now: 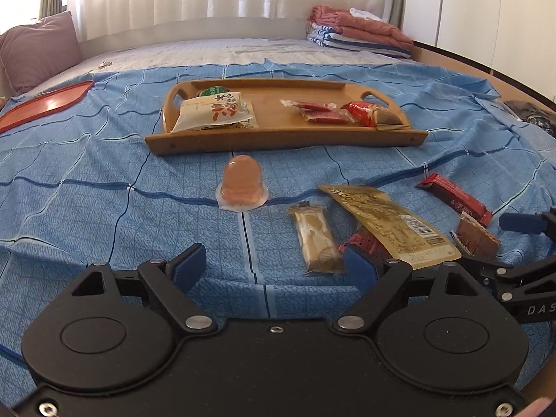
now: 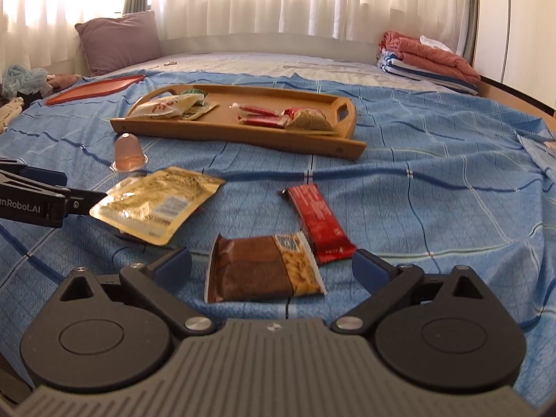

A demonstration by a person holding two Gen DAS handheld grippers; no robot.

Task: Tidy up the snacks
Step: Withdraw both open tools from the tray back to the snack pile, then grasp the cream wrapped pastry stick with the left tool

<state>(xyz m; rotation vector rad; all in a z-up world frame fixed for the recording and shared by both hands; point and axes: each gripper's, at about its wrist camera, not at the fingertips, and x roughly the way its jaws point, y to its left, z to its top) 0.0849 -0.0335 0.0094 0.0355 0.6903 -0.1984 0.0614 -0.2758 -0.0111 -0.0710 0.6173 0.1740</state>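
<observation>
While the right gripper (image 2: 271, 266) is being held with fingers apart, the brown snack packet (image 2: 260, 272) is lying crosswise just ahead, nearer than to the left gripper (image 1: 274, 262), likewise spread and empty.

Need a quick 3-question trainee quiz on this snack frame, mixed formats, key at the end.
1. True or false: the wooden tray already holds some snacks.
2. Which snack lies right in front of the right gripper?
A. the brown packet
B. the jelly cup
C. the gold pouch
3. Fill in: the jelly cup stands on the blue sheet, ____ the tray.

Key: 1 true. 2 A; the jaws stand open and the packet lies just ahead of them, not gripped. 3 outside, just in front of its near edge. The left gripper is open too, holding nothing.
</observation>
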